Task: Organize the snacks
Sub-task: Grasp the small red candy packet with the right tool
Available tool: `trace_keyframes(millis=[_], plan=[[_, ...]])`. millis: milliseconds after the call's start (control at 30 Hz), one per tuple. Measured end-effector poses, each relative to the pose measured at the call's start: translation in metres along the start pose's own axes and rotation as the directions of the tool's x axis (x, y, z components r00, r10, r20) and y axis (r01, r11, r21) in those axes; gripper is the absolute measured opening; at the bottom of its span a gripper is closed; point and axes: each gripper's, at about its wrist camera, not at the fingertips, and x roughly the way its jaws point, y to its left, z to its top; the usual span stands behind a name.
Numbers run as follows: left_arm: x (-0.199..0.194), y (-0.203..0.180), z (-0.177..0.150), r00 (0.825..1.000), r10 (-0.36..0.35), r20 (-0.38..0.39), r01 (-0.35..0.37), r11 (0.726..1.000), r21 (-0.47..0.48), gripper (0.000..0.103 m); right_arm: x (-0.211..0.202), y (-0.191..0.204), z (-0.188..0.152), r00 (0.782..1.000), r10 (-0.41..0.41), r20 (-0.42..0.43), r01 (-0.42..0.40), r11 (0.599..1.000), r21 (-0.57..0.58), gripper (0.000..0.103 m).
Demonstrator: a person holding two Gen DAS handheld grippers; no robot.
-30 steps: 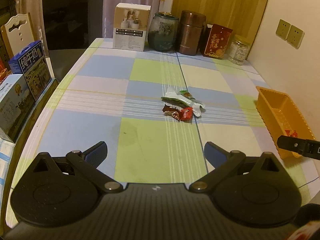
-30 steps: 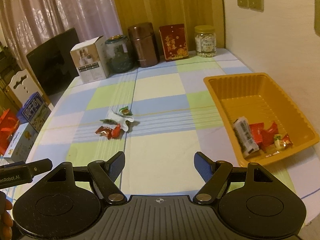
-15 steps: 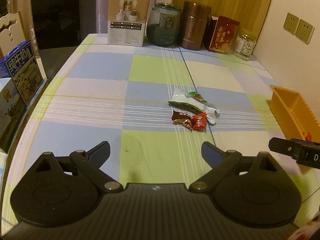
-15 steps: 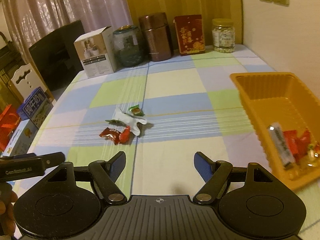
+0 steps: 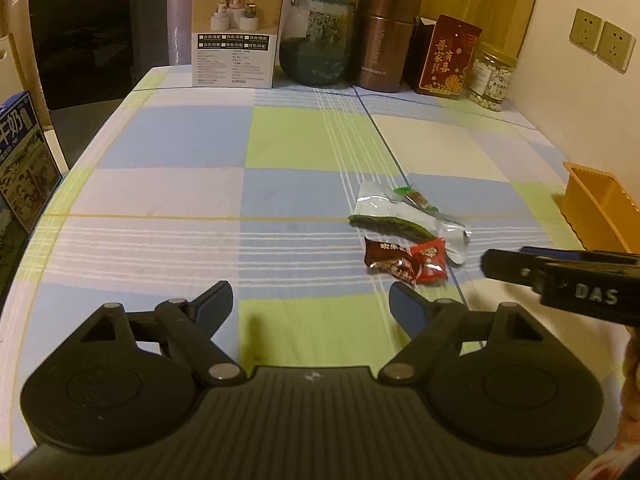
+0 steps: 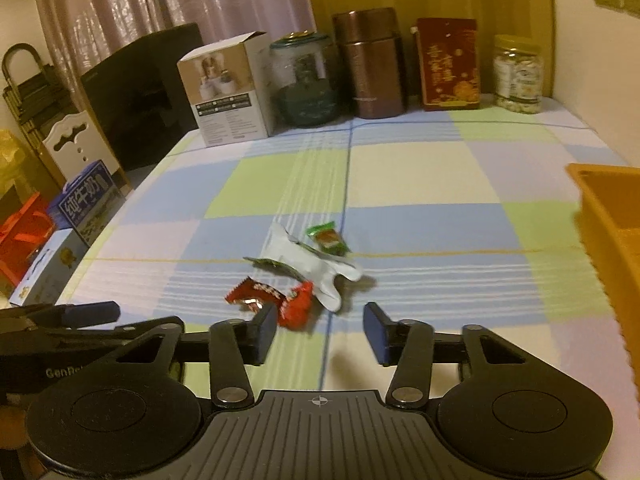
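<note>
I have a small heap of snacks on the checked tablecloth (image 5: 180, 152), and I'll place everything from the white pouch (image 6: 310, 268) at its middle. That pouch is crumpled and silvery-white with a dark green edge along its near side, lying flat and slightly curled at one corner. Touching its near-left edge is a dark red wrapper (image 6: 254, 292) with pale lettering and a shiny foil end, and pressed against that, on the pouch's near side, a brighter red wrapper (image 6: 298, 308). Just beyond the pouch, on its far-right side, sits a small green-wrapped candy (image 6: 328, 236) with a brown middle.

My right gripper (image 6: 320, 332) hangs low, just short of the pouch, jaws spread moderately and holding nothing; its left finger overlaps the bright red wrapper in the right wrist view, though I cannot tell whether they touch. My left gripper (image 5: 310, 304) sits further back and to the left of the pouch, jaws wide apart and empty.

Well to the right of the pouch stands the orange tray (image 6: 600, 208); its contents are out of sight. Far beyond the pouch, along the back edge, stand a white carton (image 5: 236, 32), a green glass jar (image 5: 316, 44), a brown canister (image 5: 384, 40), a red box (image 5: 446, 56) and a clear jar (image 5: 492, 78).
</note>
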Motion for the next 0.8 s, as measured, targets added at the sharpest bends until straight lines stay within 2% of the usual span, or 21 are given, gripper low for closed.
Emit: trace_keyframes(millis=[100, 233, 433, 600, 667, 800], plan=[[0.008, 0.003, 0.0, 1.0, -0.007, 0.005, 0.007, 1.0, -0.015, 0.083, 0.017, 0.001, 0.002, 1.0, 0.024, -0.009, -0.024, 1.0, 0.002, 0.035], [0.016, 0.005, 0.0, 1.0, -0.006, -0.011, 0.006, 1.0, -0.031, 0.083, 0.036, 0.002, 0.004, 0.998, 0.046, -0.033, -0.046, 0.999, 0.001, 0.032], [0.021, 0.005, -0.001, 0.999, -0.02, -0.024, 0.02, 0.999, -0.037, 0.083, 0.059, 0.004, 0.004, 0.997, 0.023, -0.069, -0.024, 1.0, -0.004, 0.03], [0.023, 0.005, -0.002, 0.999, -0.027, -0.032, 0.026, 0.999, -0.047, 0.083, 0.061, 0.004, 0.002, 0.997, 0.03, -0.071, -0.031, 0.999, -0.008, 0.03], [0.023, 0.003, -0.002, 0.999, -0.034, -0.03, 0.033, 0.998, -0.046, 0.083, 0.062, 0.004, 0.001, 0.996, 0.046, -0.072, -0.047, 0.999, -0.005, 0.02], [0.023, 0.002, -0.003, 0.999, -0.049, -0.021, 0.048, 0.998, -0.048, 0.083, 0.057, 0.005, 0.001, 0.997, 0.049, -0.067, -0.049, 0.999, -0.006, 0.014]])
